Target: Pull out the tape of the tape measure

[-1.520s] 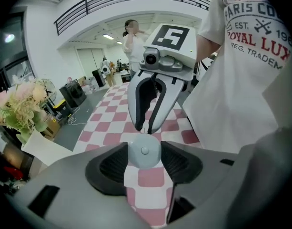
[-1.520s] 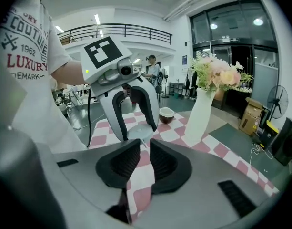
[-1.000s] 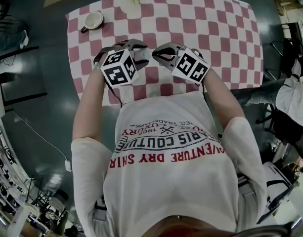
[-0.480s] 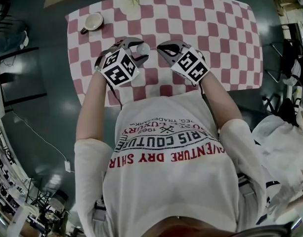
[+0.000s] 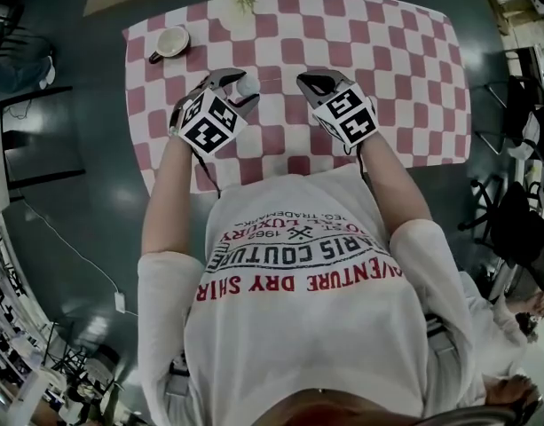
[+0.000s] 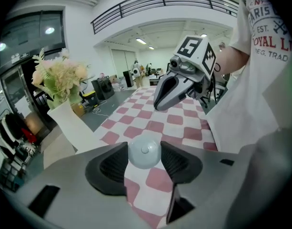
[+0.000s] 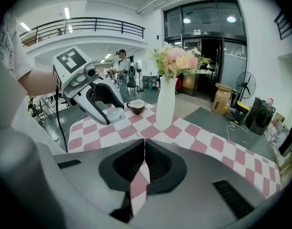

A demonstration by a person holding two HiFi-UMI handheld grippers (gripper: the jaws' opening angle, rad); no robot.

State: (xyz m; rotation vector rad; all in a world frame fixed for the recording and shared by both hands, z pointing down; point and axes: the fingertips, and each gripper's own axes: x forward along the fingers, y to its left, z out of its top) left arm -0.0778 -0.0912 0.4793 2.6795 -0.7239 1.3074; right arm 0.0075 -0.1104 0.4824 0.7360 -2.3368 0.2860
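**A:** Where was the tape measure (image 6: 144,152)?

**B:** In the left gripper (image 5: 242,90). Its fingers (image 6: 111,167) stood partly open and pressed on either side of the small, round, pale case. They held it above the near half of the checked worktop (image 5: 405,78).

**A:** And which way did it lie from the other hand?

**B:** The right gripper (image 5: 308,84) was off to the case's right, near it but clearly apart. Looking along the right gripper, the case sat up and to the left of its tips.

**A:** What about that gripper's fingers (image 7: 130,165)?

**B:** They were pressed together, with nothing between them that I could make out. No tape showed across the gap between the two grippers, though a thin strip might not have shown.

**A:** Did the case have a long axis?

**B:** No, it was a disc. Its flat face with the centre button looked back along the left gripper. I couldn't tell where on the rim the tape's end came out. I judged the pull would have to run sideways, along the line between the grippers. Only the right gripper was free to make it.

**A:** And the pose?

**B:** Both forearms reached forward from the person's body. Both grippers tilted down and away, and their tips angled slightly toward each other.
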